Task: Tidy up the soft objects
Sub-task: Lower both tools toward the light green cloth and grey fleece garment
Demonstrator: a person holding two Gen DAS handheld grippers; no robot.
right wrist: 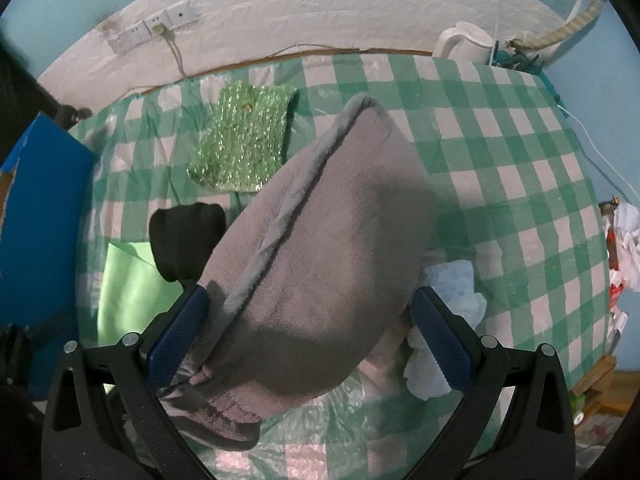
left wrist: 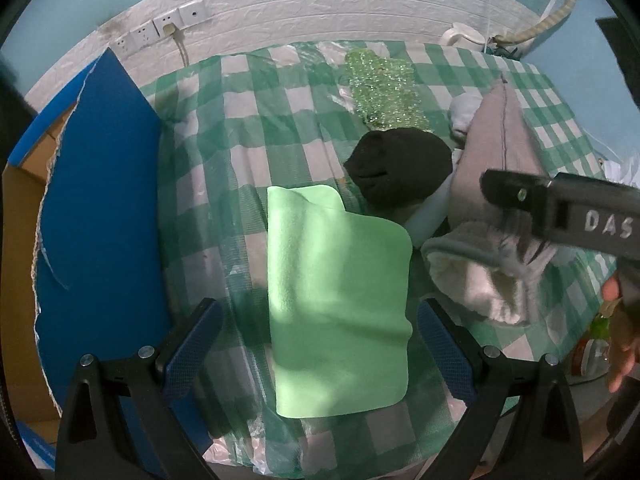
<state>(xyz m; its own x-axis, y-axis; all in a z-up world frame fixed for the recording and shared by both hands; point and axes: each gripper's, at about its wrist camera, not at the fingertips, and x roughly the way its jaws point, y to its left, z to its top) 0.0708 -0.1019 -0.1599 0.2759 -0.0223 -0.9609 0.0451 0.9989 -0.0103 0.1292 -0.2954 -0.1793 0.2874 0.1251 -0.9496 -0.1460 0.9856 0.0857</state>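
Note:
A folded light green cloth point(left wrist: 340, 300) lies flat on the checked tablecloth, between the fingers of my open left gripper point(left wrist: 320, 344). Beyond it sits a black soft item point(left wrist: 400, 168), with a grey fleece item point(left wrist: 496, 148) to its right that shows a white fluffy lining point(left wrist: 480, 280). My right gripper point(left wrist: 504, 196) reaches in from the right over that fleece. In the right wrist view the grey fleece item point(right wrist: 320, 260) fills the gap between the wide-apart fingers of my right gripper point(right wrist: 310, 336), which is open. The black item point(right wrist: 184, 232) and green cloth point(right wrist: 132, 292) lie to its left.
A green bubble-wrap sheet point(left wrist: 380, 88) lies further back on the green-and-white checked tablecloth point(left wrist: 248, 128). A blue cardboard box point(left wrist: 100, 200) stands along the left edge. A white kettle point(right wrist: 464, 40) sits at the back right, and crumpled white plastic point(right wrist: 452, 292) lies beside the fleece. A hand point(left wrist: 620, 344) shows at the right.

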